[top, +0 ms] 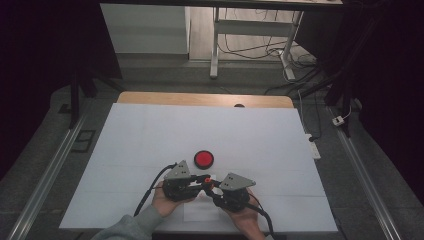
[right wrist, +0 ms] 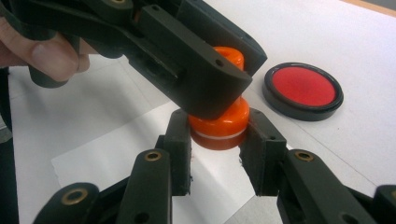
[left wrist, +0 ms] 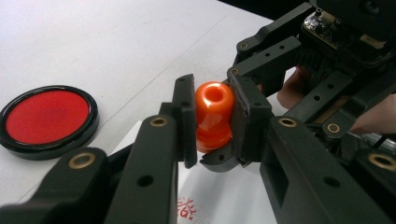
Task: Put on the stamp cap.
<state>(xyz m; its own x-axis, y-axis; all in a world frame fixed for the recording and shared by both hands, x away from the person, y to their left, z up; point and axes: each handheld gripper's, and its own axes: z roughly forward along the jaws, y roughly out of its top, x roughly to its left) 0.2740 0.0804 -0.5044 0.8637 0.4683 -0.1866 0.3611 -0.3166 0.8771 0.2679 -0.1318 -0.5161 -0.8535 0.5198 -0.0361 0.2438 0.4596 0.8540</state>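
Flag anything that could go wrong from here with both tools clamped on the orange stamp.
1. The left tool pinches the orange stamp on its rounded top and the right tool grips its base; uneven pull could make it slip or twist.
2. A red print already sits on the paper slip; a dropped stamp might smear it.
3. The open red ink pad lies close by and could get bumped.
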